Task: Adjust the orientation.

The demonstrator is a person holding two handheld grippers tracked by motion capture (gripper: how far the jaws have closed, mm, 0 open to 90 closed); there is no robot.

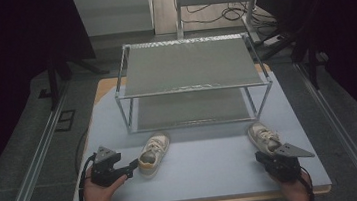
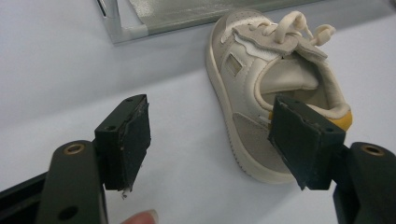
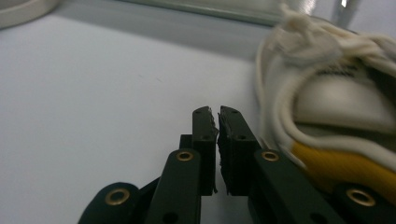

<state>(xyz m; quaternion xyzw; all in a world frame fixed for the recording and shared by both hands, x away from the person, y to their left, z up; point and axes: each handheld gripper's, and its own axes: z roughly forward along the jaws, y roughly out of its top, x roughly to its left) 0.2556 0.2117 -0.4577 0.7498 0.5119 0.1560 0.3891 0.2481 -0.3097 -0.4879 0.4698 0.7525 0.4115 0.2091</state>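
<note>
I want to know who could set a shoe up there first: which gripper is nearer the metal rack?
Right, by a little. The right gripper sits just below the metal rack's front right leg, beside a shoe; the left gripper is slightly farther out front.

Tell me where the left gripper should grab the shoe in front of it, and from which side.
Grip the heel collar of the left shoe, probably coming from behind the heel. The shoe lies upright on its sole with its heel toward the left gripper, the collar is a thin open rim, and the open jaws already straddle its outer wall.
</note>
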